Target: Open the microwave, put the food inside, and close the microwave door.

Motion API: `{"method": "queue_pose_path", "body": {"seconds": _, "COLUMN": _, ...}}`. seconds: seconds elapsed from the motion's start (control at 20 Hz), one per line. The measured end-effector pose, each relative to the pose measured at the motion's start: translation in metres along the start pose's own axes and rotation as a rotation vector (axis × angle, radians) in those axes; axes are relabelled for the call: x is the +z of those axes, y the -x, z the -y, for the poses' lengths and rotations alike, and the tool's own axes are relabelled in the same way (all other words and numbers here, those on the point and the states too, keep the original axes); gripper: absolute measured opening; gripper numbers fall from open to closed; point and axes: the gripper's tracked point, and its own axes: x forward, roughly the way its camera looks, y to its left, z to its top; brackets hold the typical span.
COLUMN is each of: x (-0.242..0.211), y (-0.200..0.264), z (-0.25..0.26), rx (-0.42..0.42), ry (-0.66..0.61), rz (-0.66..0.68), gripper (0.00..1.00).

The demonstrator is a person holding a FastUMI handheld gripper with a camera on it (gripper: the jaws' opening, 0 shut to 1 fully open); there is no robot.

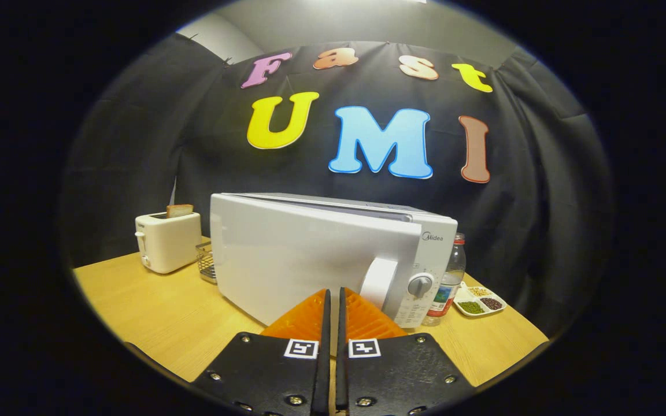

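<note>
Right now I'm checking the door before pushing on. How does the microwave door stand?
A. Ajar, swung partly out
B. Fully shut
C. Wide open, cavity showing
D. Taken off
A: the microwave door angles out from the microwave, a gap along its top; the gripper, fingers together, is at its front.

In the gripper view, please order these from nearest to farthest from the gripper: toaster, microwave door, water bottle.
The gripper has its fingers shut, holding nothing.
1. Microwave door, just ahead of the fingers.
2. Water bottle, right of the microwave.
3. Toaster, far left, beyond the door.
</note>
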Motion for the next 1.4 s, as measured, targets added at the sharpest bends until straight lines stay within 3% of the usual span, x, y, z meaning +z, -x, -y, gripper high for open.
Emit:
{"method": "queue_pose_path", "body": {"seconds": 0.35, "x": 0.001, "y": -0.050, "z": 0.028, "rx": -0.099, "ry": 0.009, "rz": -0.003, "gripper": 0.05}}
{"method": "queue_pose_path", "body": {"seconds": 0.7, "x": -0.011, "y": -0.094, "z": 0.025, "rx": -0.111, "ry": -0.011, "rz": -0.059, "gripper": 0.05}}
{"method": "queue_pose_path", "body": {"seconds": 0.85, "x": -0.007, "y": -0.097, "z": 0.027, "rx": -0.167, "ry": 0.051, "rz": -0.018, "gripper": 0.05}}
{"method": "queue_pose_path", "body": {"seconds": 1.15, "x": -0.008, "y": -0.102, "z": 0.028, "rx": -0.191, "ry": 0.081, "rz": -0.023, "gripper": 0.06}}
{"method": "queue_pose_path", "body": {"seconds": 1.4, "x": -0.008, "y": -0.091, "z": 0.028, "rx": -0.153, "ry": 0.042, "rz": -0.085, "gripper": 0.06}}
